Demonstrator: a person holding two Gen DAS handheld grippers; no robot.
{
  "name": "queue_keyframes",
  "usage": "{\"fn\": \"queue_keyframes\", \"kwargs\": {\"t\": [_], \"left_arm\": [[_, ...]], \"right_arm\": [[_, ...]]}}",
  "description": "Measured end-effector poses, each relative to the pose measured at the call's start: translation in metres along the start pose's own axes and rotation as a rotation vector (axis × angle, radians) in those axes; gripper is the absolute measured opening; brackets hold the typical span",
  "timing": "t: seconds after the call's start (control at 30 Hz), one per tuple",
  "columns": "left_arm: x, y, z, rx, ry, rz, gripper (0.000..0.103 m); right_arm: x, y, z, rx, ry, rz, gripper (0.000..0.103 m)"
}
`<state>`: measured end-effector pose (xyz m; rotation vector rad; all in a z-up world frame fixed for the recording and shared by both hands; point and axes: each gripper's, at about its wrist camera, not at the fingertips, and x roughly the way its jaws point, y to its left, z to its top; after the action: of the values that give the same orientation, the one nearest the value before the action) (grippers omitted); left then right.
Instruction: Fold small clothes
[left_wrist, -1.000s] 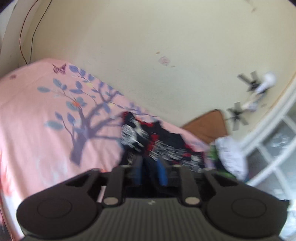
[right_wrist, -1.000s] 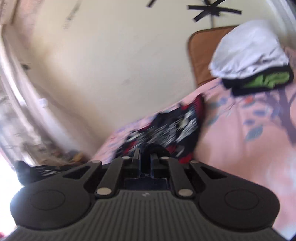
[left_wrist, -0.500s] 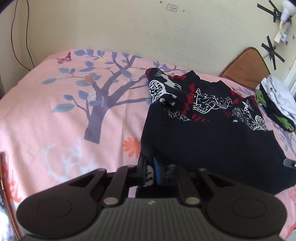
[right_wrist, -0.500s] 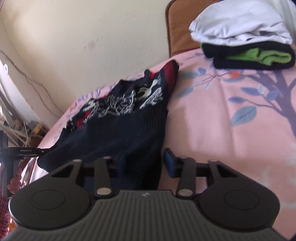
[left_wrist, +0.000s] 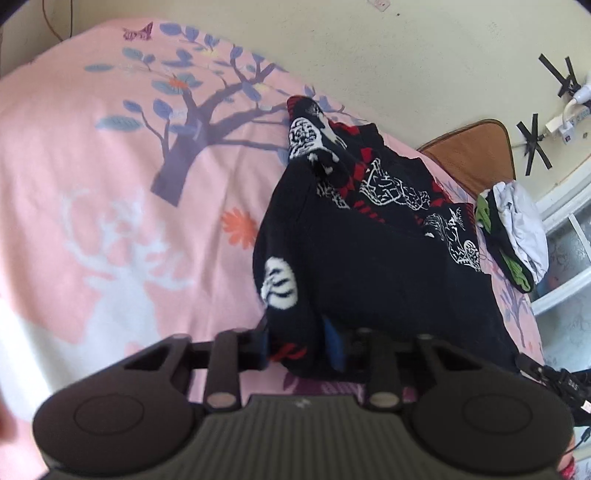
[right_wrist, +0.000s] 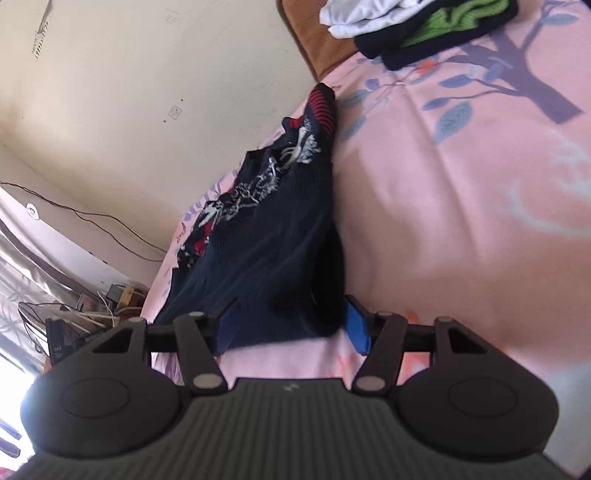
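A dark navy sweater (left_wrist: 373, 266) with white and red patterns lies spread on the pink bedsheet (left_wrist: 110, 206). My left gripper (left_wrist: 297, 343) sits low at its near left corner. Its jaws are opening, with the bunched hem still between the blue pads and resting on the sheet. In the right wrist view the sweater (right_wrist: 266, 258) runs away from me along the bed's left side. My right gripper (right_wrist: 290, 328) is at its near right corner. These jaws are opening wide too, and the hem lies loose between the fingers.
A stack of folded clothes (left_wrist: 513, 236), white over black and green, sits at the far right of the bed, also seen as the stack (right_wrist: 421, 26) in the right wrist view. A brown cushion (left_wrist: 469, 155) leans on the cream wall. Cables and clutter (right_wrist: 92, 306) lie beyond the bed's left edge.
Both grippers came down with the sweater, which now lies flat on the bed. The right jaws went from shut to wide apart. The left jaws closed tight, then widened.
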<state>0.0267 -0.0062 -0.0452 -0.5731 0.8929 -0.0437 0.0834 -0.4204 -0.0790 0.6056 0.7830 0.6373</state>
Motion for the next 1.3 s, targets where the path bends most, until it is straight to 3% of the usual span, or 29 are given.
{"fn": "queue_keyframes", "kwargs": {"t": [0.03, 0.07, 0.13, 0.23, 0.37, 0.47, 0.53, 0.57, 0.6, 0.7, 0.77, 0.83, 0.87, 0.97, 1.03, 1.17, 1.23, 1.3], "left_arm": [[-0.001, -0.003, -0.001, 0.006, -0.005, 0.011, 0.023], [-0.007, -0.005, -0.003, 0.007, -0.016, 0.009, 0.021], [-0.023, -0.010, -0.006, 0.009, -0.037, -0.026, 0.019], [-0.049, -0.022, -0.015, 0.028, -0.048, -0.069, 0.019], [-0.055, -0.036, -0.038, 0.061, 0.017, -0.083, 0.019], [-0.042, -0.026, -0.056, 0.031, 0.065, -0.015, 0.021], [-0.035, -0.014, -0.062, -0.001, 0.102, 0.015, 0.034], [-0.039, -0.010, -0.059, -0.014, 0.100, 0.008, 0.035], [-0.049, -0.008, -0.051, -0.003, 0.078, 0.008, 0.036], [-0.089, -0.018, -0.013, 0.079, -0.103, 0.112, 0.045], [-0.094, -0.032, 0.024, 0.126, -0.177, 0.110, 0.045], [-0.074, -0.055, 0.063, 0.200, -0.208, 0.060, 0.050], [-0.057, -0.067, 0.082, 0.223, -0.211, 0.032, 0.059], [0.022, -0.098, 0.137, 0.191, -0.187, -0.026, 0.080], [0.074, -0.114, 0.167, 0.161, -0.160, -0.007, 0.083], [0.164, -0.130, 0.200, 0.132, -0.087, 0.083, 0.083], [0.188, -0.131, 0.203, 0.138, -0.053, 0.082, 0.069], [0.200, -0.133, 0.200, 0.173, -0.033, 0.100, 0.034]], "right_arm": [[0.009, 0.000, 0.003, 0.002, 0.009, -0.007, 0.032], [0.015, -0.001, 0.008, 0.015, 0.024, -0.014, 0.017], [0.005, 0.001, 0.018, -0.003, 0.011, 0.006, 0.017], [-0.029, 0.021, 0.024, -0.126, -0.018, -0.006, 0.016], [-0.067, 0.035, 0.033, -0.227, 0.015, -0.079, 0.014], [-0.063, 0.023, 0.014, -0.212, 0.101, -0.122, 0.015], [-0.059, 0.013, 0.005, -0.236, 0.126, -0.162, 0.026], [-0.064, 0.011, 0.011, -0.249, 0.098, -0.183, 0.034], [-0.071, 0.008, 0.018, -0.258, 0.051, -0.205, 0.050], [-0.084, 0.020, 0.055, -0.344, -0.088, -0.234, 0.051], [-0.071, 0.032, 0.086, -0.434, -0.121, -0.227, 0.051], [-0.039, 0.041, 0.118, -0.519, -0.119, -0.184, 0.051], [-0.017, 0.044, 0.135, -0.541, -0.105, -0.151, 0.051], [0.061, 0.046, 0.179, -0.528, -0.043, -0.090, 0.051], [0.117, 0.046, 0.200, -0.506, 0.032, -0.086, 0.061], [0.203, 0.034, 0.222, -0.413, 0.147, -0.104, 0.064], [0.231, 0.028, 0.224, -0.394, 0.197, -0.121, 0.065], [0.242, 0.024, 0.221, -0.398, 0.205, -0.118, 0.064]]}}
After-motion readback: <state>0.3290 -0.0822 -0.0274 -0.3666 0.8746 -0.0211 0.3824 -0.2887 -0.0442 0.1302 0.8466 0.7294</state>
